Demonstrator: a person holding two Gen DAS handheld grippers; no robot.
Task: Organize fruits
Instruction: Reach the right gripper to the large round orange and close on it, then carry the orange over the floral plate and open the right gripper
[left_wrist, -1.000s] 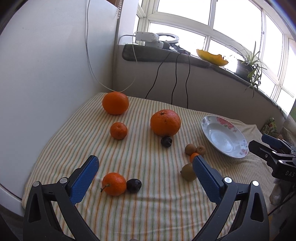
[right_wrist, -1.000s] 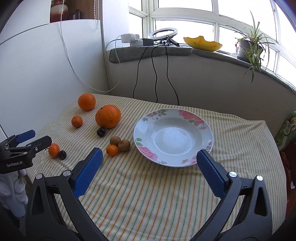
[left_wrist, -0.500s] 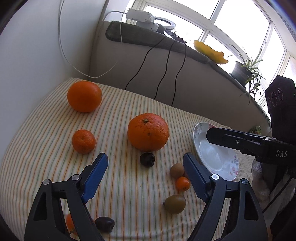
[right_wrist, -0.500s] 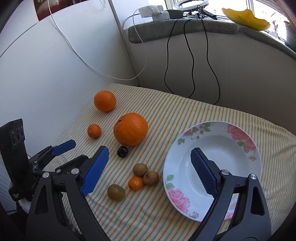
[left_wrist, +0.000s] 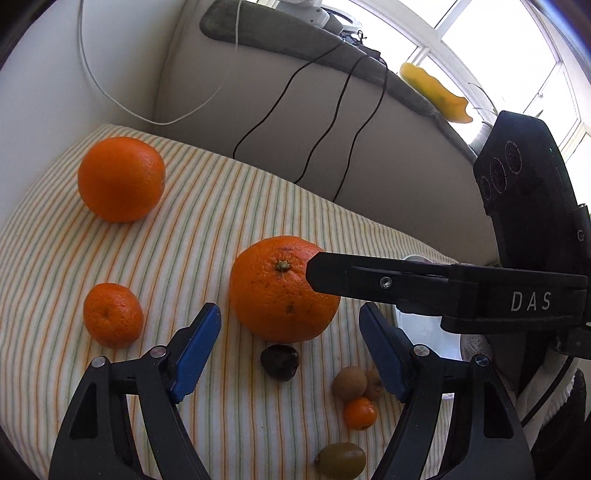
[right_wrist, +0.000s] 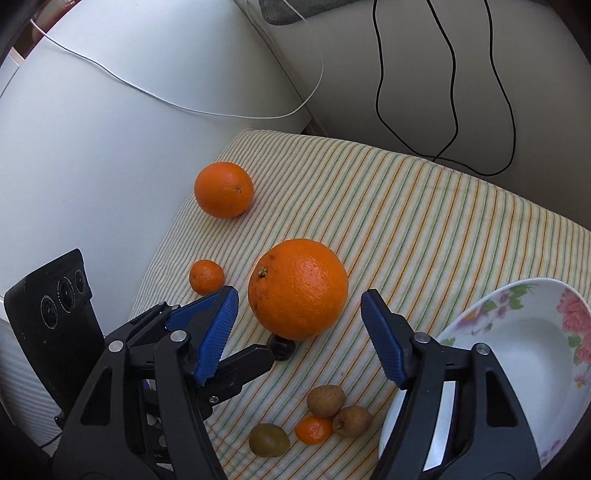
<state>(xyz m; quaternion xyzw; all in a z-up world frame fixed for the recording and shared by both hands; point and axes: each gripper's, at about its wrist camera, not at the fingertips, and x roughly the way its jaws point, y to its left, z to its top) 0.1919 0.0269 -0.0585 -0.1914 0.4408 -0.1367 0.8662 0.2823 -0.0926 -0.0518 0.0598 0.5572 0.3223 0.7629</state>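
The big orange (right_wrist: 298, 288) sat on the striped cloth (right_wrist: 424, 206) of the table, its stem end tipped up and toward my left side; being round, it showed no long axis. My right tongs (right_wrist: 298, 338) stood spread wide, the blue pads flanking the orange without touching it. My left tongs (left_wrist: 290, 352) were spread too, empty, aimed at the same fruit from the near side. Just in front of the orange lay a dark plum (right_wrist: 281, 347), touching or nearly touching it. Nearer me lay two brown kiwis (right_wrist: 325, 400), a tiny mandarin (right_wrist: 313, 429) against them, and a greenish kiwi (right_wrist: 269, 440) with its long axis roughly sideways. A small mandarin (right_wrist: 207, 277) and a second orange (right_wrist: 224, 189) lay farther left. The flowered plate (right_wrist: 517, 295) stood to the right, well apart from the orange.
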